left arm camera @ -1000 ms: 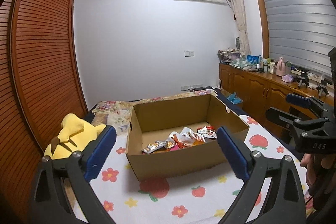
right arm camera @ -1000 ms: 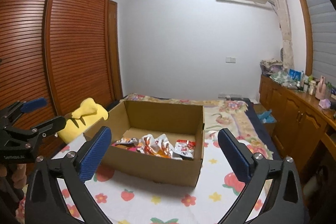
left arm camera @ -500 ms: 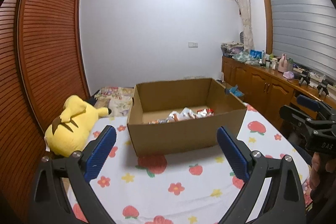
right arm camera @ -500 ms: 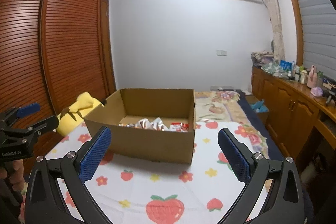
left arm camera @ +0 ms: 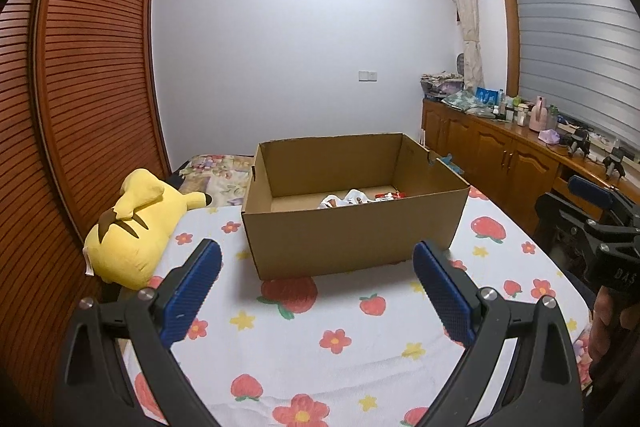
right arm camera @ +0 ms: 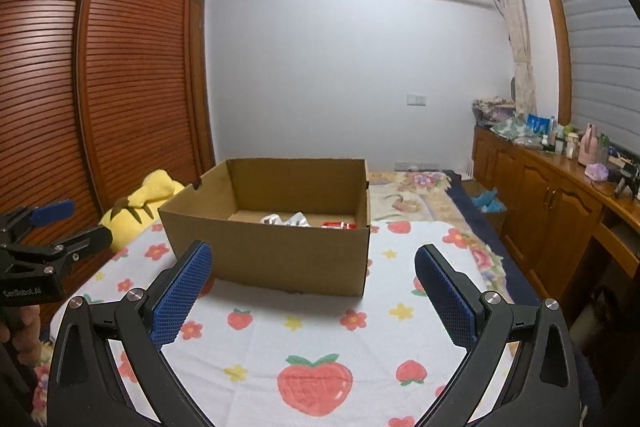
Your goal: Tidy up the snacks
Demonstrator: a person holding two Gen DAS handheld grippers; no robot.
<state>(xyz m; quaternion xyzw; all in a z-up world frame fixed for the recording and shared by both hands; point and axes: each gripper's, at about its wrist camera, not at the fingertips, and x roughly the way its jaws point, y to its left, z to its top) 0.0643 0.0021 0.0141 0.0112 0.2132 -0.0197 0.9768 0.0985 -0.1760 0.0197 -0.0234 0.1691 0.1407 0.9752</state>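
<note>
Item: cardboard box (left arm camera: 352, 231), open-topped, set on a bed sheet (left arm camera: 320, 339) printed with strawberries and flowers; its long axis is seen running across both views

Contents: snack packets (left arm camera: 360, 197) (white and red wrappers, only partly visible over the near wall) are lodged on the box floor toward its right half; none is seen outside the box, so the sorting is judged largely done

Left gripper (left arm camera: 316, 291): jaws spread wide, nothing held; it is levelled low over the sheet, pointing forward, with the box directly ahead and apart from the fingertips

Right gripper (right arm camera: 312, 291): jaws likewise spread, nothing held; it is carried level and forward-facing, the box ahead and slightly left

Relation for any further reach: the packets lie ahead of and below the rim, nearer the right gripper's side; the near wall must be cleared from above

Adjacent: yellow plush toy (left arm camera: 136, 227) lies beside the box's left end, not touching it
</note>
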